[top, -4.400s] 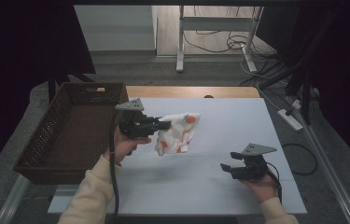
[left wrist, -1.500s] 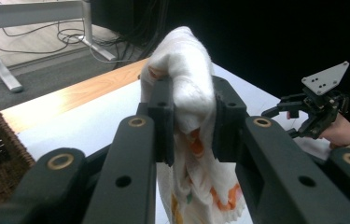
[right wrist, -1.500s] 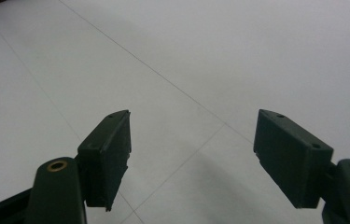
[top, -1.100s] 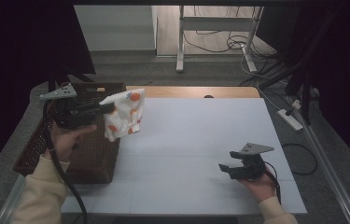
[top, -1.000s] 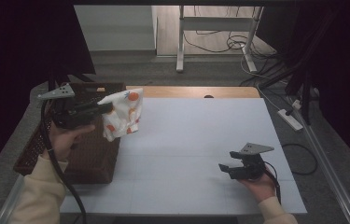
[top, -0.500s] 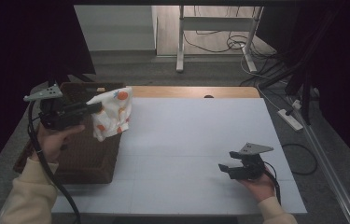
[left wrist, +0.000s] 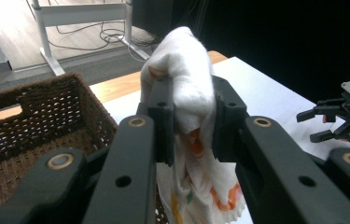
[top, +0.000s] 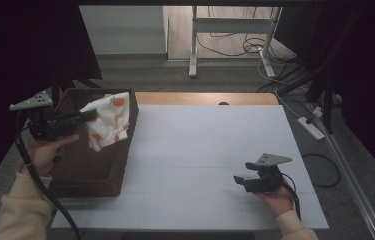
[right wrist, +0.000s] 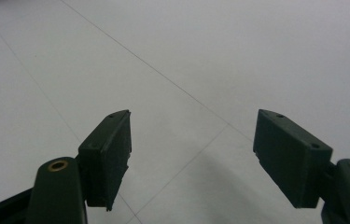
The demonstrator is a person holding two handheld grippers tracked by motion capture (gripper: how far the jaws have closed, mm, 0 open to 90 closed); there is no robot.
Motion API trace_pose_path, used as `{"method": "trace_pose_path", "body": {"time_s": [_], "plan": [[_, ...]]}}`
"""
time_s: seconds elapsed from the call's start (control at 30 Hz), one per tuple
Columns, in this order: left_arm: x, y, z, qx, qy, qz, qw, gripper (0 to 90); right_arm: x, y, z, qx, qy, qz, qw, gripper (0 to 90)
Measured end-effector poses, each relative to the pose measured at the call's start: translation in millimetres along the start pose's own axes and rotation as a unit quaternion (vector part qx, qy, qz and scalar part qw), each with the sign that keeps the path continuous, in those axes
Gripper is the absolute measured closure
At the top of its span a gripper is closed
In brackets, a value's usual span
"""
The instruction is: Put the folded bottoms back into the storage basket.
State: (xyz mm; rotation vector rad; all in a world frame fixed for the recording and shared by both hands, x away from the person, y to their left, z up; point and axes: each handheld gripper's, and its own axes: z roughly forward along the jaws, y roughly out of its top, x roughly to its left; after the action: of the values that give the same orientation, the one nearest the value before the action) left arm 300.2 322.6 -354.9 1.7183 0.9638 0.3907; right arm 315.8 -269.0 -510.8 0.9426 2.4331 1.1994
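A: What is seen from the high view?

B: The left gripper (top: 87, 115) is held above the near left side of the wicker basket (top: 125, 150), which stands at the left edge of the white table (top: 215, 150). A white cloth with orange spots (top: 107, 120) is clamped at the jaw tips and hangs over the basket's opening, clear of the table. The right gripper (top: 240, 179) is held low over the table's near right part, well apart from the cloth, with nothing between its jaws.

A: And from the left gripper view?

B: The cloth (left wrist: 191, 93) is pinched between the two black pads; a bunched fold stands above them and the rest hangs down below. The left gripper (left wrist: 192, 121) is thus clenched on the cloth. The basket (left wrist: 32, 121) is seen just beyond and to the left, its woven floor bare where it can be seen. The right gripper (left wrist: 319, 125) is seen farther off at the right edge, its jaws parted.

A: And from the right gripper view?

B: The right gripper (right wrist: 191, 140) is seen with its jaws spread wide, released, and only the white table (right wrist: 210, 56) lies beneath them.
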Motion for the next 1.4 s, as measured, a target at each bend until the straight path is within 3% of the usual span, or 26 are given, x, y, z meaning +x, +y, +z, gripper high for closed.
{"method": "trace_pose_path", "body": {"time_s": [0.63,1.4], "plan": [[17.9,-11.5,-7.7,0.008,0.023,-0.009,0.9997,73.8,0.0,-0.4,2.3,0.005,0.000,0.000,1.0000,28.2],[46.9,-34.1,7.6,0.048,0.043,-0.037,0.9973,73.8,-0.5,-0.5,3.3,0.009,0.002,0.001,1.0000,28.2]]}}
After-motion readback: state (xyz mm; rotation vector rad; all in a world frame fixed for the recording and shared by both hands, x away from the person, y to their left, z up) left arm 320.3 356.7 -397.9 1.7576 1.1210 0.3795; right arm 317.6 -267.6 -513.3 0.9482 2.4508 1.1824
